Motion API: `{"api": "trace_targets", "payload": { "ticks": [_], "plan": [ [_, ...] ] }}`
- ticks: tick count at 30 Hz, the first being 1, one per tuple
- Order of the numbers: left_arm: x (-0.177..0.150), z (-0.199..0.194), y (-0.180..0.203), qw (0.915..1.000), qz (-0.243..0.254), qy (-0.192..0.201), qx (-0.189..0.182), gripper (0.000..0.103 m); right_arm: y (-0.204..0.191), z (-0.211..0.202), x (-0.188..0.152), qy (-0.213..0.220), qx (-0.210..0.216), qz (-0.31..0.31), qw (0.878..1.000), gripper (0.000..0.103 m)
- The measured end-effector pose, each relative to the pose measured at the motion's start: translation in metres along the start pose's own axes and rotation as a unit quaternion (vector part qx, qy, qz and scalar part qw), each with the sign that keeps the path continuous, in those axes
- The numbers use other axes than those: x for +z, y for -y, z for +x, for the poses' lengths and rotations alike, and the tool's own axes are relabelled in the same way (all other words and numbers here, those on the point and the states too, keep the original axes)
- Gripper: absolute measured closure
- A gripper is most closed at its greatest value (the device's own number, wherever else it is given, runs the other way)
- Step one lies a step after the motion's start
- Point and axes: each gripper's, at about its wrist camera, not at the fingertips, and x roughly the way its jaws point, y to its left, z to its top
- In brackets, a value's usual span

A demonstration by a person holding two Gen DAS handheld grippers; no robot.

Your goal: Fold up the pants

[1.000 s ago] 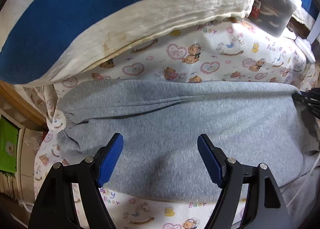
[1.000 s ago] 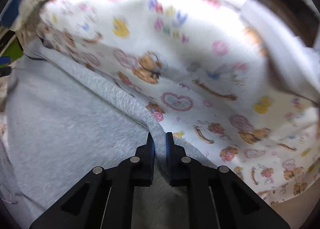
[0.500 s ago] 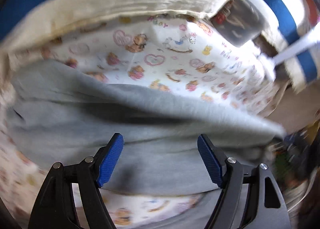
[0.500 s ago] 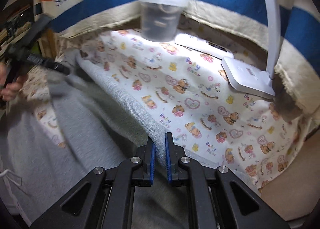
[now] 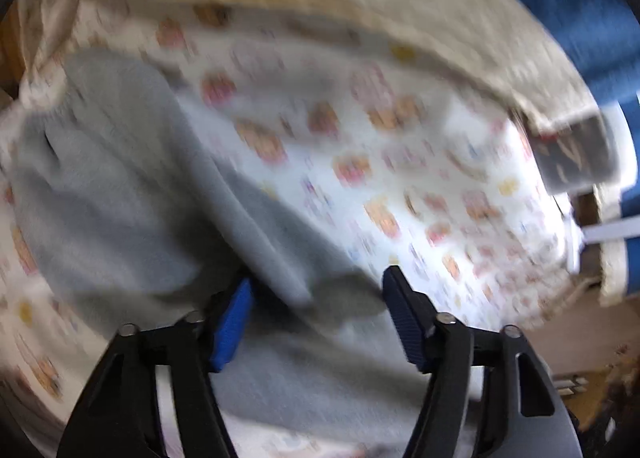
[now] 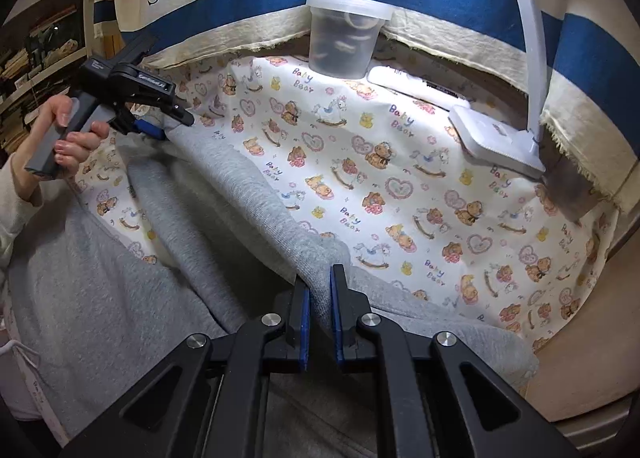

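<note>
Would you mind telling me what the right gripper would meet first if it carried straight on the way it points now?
The right gripper is already shut on a fold of the grey pants. Straight ahead, it would probably next meet the bear-print cloth, though depth is unclear.

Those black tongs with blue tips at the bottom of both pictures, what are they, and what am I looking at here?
They are hand-held grippers, not a robot: a person holds one in each hand, and a camera on each looks out along its two fingers.

The sharp picture comes from the right gripper. It is shut on a fold of the grey pants, which lie across a bear-print cloth. At the far side stand a plastic tub and a white desk lamp. At the left you see the person's hand holding the other gripper.

The blurred picture comes from that left gripper. Its jaws have just been closing, with pants fabric between them, but the pads do not press it yet.
</note>
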Motion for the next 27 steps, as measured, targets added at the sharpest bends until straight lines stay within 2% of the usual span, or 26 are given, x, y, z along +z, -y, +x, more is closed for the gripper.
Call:
{"api": "trace_targets", "payload": {
  "ticks": [1, 2, 3, 5, 8, 10, 12, 19, 27],
  "plan": [
    [0.005, 0.000, -0.005, 0.9996, -0.009, 0.014, 0.022, 0.067, -0.001, -0.001, 0.000, 0.002, -0.003, -0.002, 1.000, 0.094],
    [0.008, -0.001, -0.012, 0.9991, -0.025, 0.018, 0.029, 0.076, -0.001, -0.001, 0.000, 0.004, -0.004, -0.002, 1.000, 0.094],
    [0.011, -0.002, -0.019, 0.9988, -0.041, 0.019, 0.018, 0.076, -0.001, -0.001, -0.001, 0.005, -0.003, -0.001, 1.000, 0.094],
    [0.013, -0.006, -0.027, 0.9984, -0.041, 0.030, 0.025, 0.097, 0.002, -0.001, -0.002, 0.005, 0.001, 0.006, 1.000, 0.094],
    [0.006, -0.017, -0.024, 0.9986, -0.011, 0.040, 0.033, 0.097, 0.003, -0.002, -0.005, 0.004, -0.001, 0.015, 1.000, 0.094],
    [-0.002, -0.035, -0.017, 0.9971, 0.017, 0.057, 0.047, 0.097, 0.000, -0.007, -0.006, 0.009, -0.012, 0.014, 1.000, 0.094],
    [-0.013, -0.059, -0.014, 0.9956, 0.034, 0.075, 0.044, 0.097, -0.004, -0.015, -0.008, 0.019, -0.024, 0.016, 0.999, 0.094],
    [-0.070, -0.148, -0.010, 0.9837, 0.090, 0.153, 0.028, 0.097, -0.022, -0.055, -0.035, 0.042, -0.054, 0.043, 0.997, 0.094],
    [-0.147, -0.195, -0.032, 0.9739, 0.112, 0.197, 0.020, 0.097, -0.068, -0.114, -0.086, 0.056, -0.067, 0.062, 0.994, 0.094]
  ]
}}
